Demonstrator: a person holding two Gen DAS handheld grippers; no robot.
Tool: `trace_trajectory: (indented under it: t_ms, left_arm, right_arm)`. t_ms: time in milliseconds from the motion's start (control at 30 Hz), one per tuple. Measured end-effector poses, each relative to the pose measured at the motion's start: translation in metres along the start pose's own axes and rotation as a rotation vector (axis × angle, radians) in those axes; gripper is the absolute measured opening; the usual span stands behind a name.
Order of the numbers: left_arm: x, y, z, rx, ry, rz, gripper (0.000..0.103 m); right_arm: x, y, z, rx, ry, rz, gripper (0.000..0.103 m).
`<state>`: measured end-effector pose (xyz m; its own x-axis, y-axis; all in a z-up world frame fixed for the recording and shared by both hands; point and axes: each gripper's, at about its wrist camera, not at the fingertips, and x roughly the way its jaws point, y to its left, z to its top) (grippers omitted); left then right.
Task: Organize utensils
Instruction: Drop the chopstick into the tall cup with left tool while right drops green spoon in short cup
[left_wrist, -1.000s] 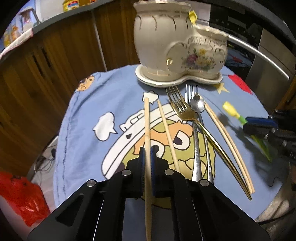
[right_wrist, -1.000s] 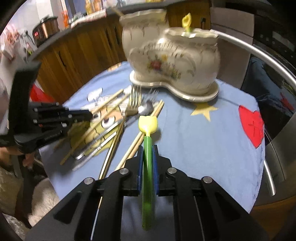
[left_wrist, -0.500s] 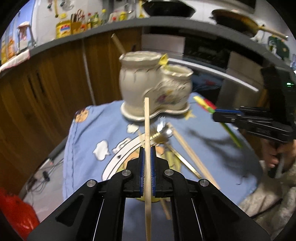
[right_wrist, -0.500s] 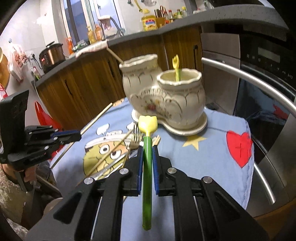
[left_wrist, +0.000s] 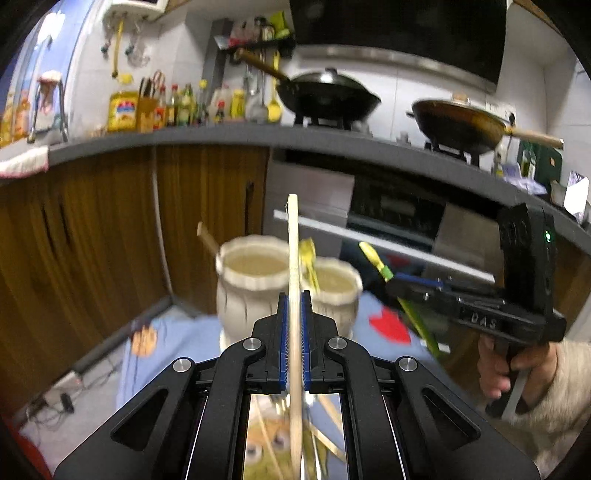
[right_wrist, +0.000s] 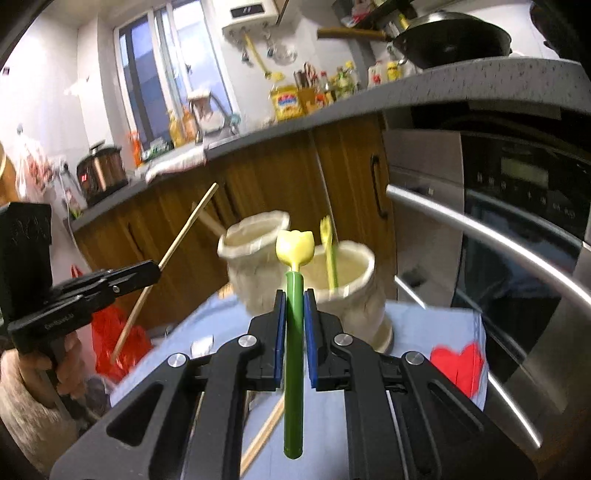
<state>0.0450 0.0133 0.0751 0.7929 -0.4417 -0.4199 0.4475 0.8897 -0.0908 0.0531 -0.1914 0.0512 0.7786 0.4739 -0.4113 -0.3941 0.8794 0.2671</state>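
The left gripper (left_wrist: 294, 325) is clamped on a wooden chopstick (left_wrist: 293, 258), which stands upright in the air in front of the ceramic holder (left_wrist: 255, 284). The right gripper (right_wrist: 294, 321) is clamped on a green fork with a yellow tulip-shaped end (right_wrist: 294, 332), also lifted and aimed at the holder's shorter cup (right_wrist: 347, 280). Both tools are nearing the same holder at once, so they may knock together, or a long stem may catch a rim and tip the holder, which sits near the far edge of the blue cloth (right_wrist: 417, 325). The chopstick is gripped low, so it may pivot between the pads. One chopstick (left_wrist: 207, 236) already leans in the taller cup and a yellow-green fork (right_wrist: 328, 251) stands in the shorter one, narrowing each opening. Loose chopsticks lie on the cloth below.
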Motion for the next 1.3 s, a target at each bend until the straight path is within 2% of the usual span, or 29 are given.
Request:
trace_trajectory:
  t_ms: [233,367,467,633,800,1033,1300]
  left_arm:
    - [0.029,0.001,0.050,-0.026,-0.142,0.032,0.007]
    - [0.054,0.008,0.063,-0.043,-0.171,0.044,0.007]
    - [0.070,0.013,0.063,-0.066,-0.168,0.058,0.007]
    - [0.082,0.025,0.064,-0.126,-0.191,0.064,0.007]
    - [0.092,0.023,0.064,-0.105,-0.222,0.121,0.007]
    - [0.098,0.017,0.055,-0.047,-0.247,0.168,0.007]
    - [0.078,0.015,0.045,-0.027,-0.240,0.116,0.007]
  right_arm:
    - [0.019,-0.017,0.042,0.075,-0.118,0.025,0.010]
    - [0.038,-0.028,0.049,0.137,-0.147,0.056,0.010]
    - [0.053,-0.037,0.048,0.184,-0.155,0.055,0.010]
    - [0.068,-0.045,0.044,0.199,-0.180,0.008,0.010]
    - [0.078,-0.048,0.041,0.177,-0.205,-0.062,0.010]
    - [0.084,-0.047,0.028,0.136,-0.185,-0.090,0.010]
    - [0.077,-0.048,0.016,0.131,-0.154,-0.061,0.010]
